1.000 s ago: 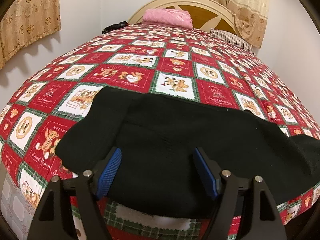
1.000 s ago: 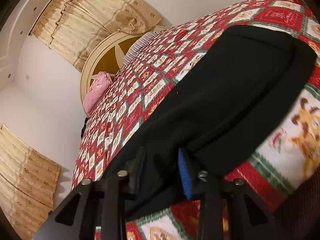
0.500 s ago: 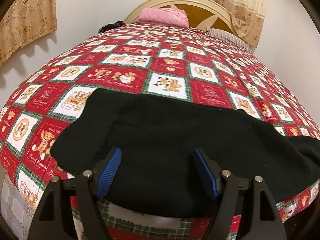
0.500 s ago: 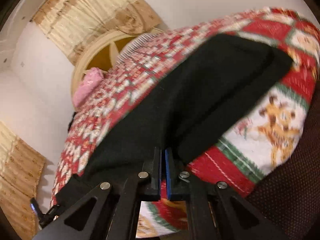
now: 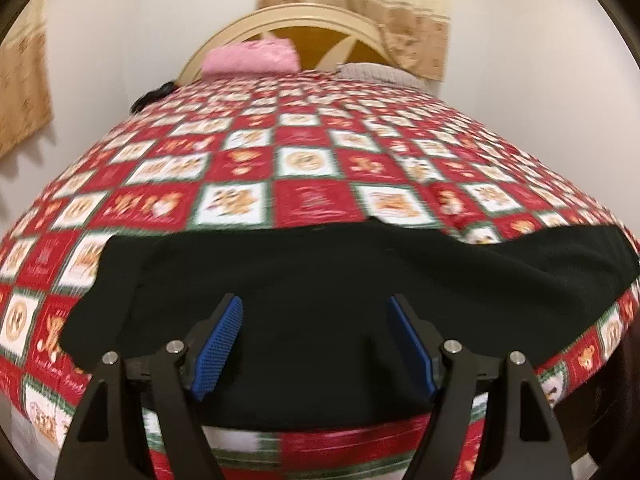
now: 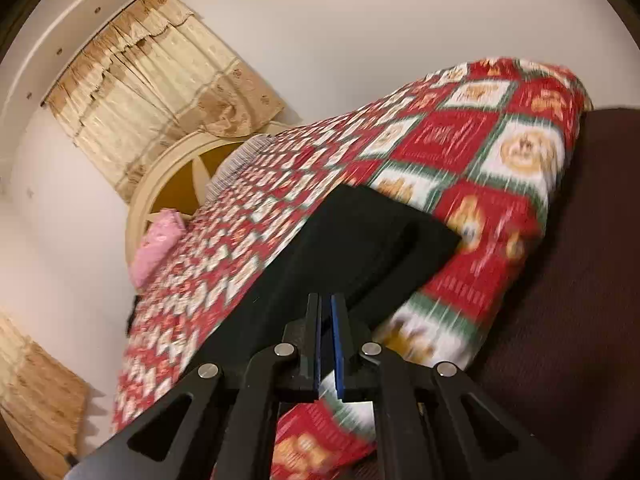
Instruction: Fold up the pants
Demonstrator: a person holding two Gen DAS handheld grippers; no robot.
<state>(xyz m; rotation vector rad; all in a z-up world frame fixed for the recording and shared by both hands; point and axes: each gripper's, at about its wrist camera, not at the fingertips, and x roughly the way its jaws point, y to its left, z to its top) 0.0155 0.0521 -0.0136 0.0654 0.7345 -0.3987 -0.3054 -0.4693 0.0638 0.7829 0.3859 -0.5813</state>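
Black pants [image 5: 320,280] lie spread across the near edge of a bed with a red, white and green patchwork quilt [image 5: 304,160]. My left gripper [image 5: 316,316] is open, its blue pads hovering just over the pants' near edge, holding nothing. In the right wrist view the pants [image 6: 360,240] run away toward a squared end. My right gripper [image 6: 326,308] is shut at the pants' near edge, its pads nearly touching; the frame is blurred and whether cloth is pinched between them cannot be told.
A pink folded cloth [image 5: 252,58] and a striped pillow [image 5: 380,72] lie by the cream headboard [image 5: 304,20]. Beige curtains [image 6: 152,80] hang on the walls. A dark brown surface [image 6: 580,280] lies beside the bed's right edge.
My right gripper closed from open to shut at the pants' edge and swung, so its view tilted. My left gripper stayed open and shifted slightly, its view now blurred.
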